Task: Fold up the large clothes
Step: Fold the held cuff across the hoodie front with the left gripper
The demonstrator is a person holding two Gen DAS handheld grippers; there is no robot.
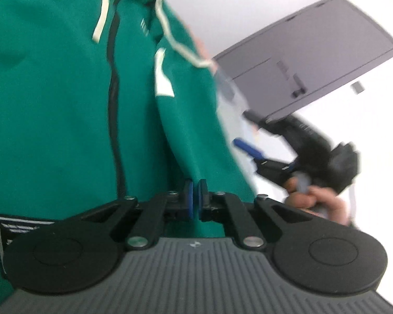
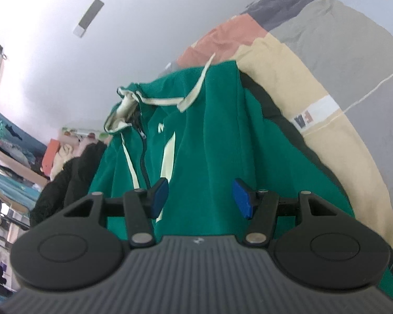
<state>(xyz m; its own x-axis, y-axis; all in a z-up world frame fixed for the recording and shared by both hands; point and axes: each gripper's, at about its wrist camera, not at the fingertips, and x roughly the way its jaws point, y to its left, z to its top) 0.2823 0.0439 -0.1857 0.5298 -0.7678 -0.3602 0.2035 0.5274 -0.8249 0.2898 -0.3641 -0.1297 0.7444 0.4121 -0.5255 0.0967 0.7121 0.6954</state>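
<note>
Left wrist view: left gripper (image 1: 195,198), blue pads pressed together on a fold of cloth at the near right edge of the green hooded jacket (image 1: 65,110). The pinch sits on the flap right of the dark zip line (image 1: 114,120); whether one layer or two is caught cannot be told.

Green hooded jacket: spread across a bed, on a patchwork quilt (image 2: 314,60) of cream, grey and coral blocks. Front up, hood and cream drawstrings (image 2: 196,89) at the far end, cream stripe (image 2: 167,157) beside the zip. A sewn label (image 1: 15,230) shows at the near left hem.

Right gripper (image 2: 200,197): pads spread apart, nothing between them, hovering over the jacket's front panel just right of the zip. In the left wrist view it appears blurred to the right, with the person's hand (image 1: 314,198) on its handle.

Surroundings: grey door (image 1: 314,60) on a white wall; shelves of clothing (image 2: 10,172) at far left; a dark fleecy garment (image 2: 65,180) beside the jacket.

Step in hand (judged): opening grasp of a side fold. One edge is secured, the other gripper is not yet engaged.

Next move calls for (judged): the right gripper to drop onto the same edge farther up and pinch it, so both can lift and carry the side across the zip evenly, keeping the drawstrings clear of the fold.
</note>
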